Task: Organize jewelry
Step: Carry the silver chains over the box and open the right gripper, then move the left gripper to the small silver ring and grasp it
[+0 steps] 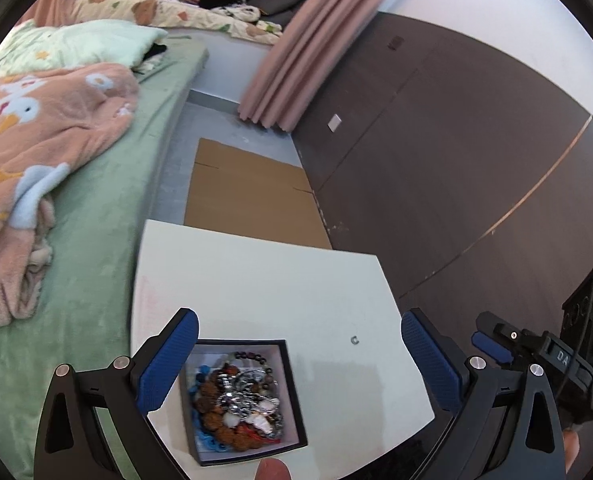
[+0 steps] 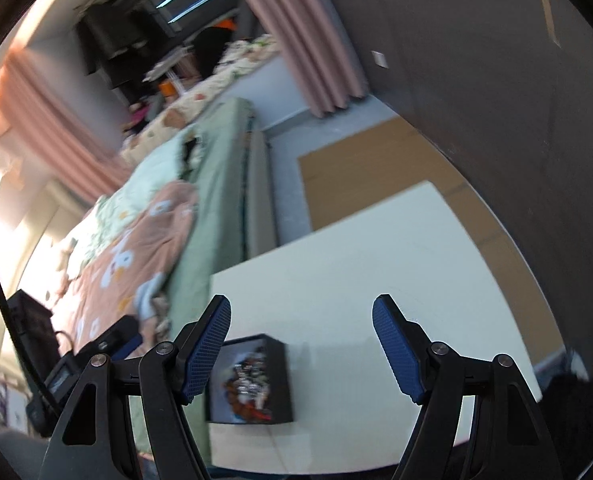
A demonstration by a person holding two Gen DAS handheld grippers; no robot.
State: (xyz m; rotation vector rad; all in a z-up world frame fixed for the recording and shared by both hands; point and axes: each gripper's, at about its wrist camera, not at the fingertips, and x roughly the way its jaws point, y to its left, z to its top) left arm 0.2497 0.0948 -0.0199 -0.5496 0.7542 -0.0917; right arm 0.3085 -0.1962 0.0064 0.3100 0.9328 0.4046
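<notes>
A white table (image 1: 280, 280) stands between a green bed (image 1: 108, 208) and a dark wall. Both grippers, left gripper (image 1: 298, 360) and right gripper (image 2: 300, 350), have jaws apart, holding nothing. One black box (image 1: 292, 384) of tangled jewelry (image 1: 242, 404) sits at the table's near left.

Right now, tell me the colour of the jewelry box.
The jewelry box is black outside with a white lining; the left wrist view shows it best.

Black box (image 1: 292, 392), white table (image 1: 296, 288), blue fingers (image 1: 168, 364).
</notes>
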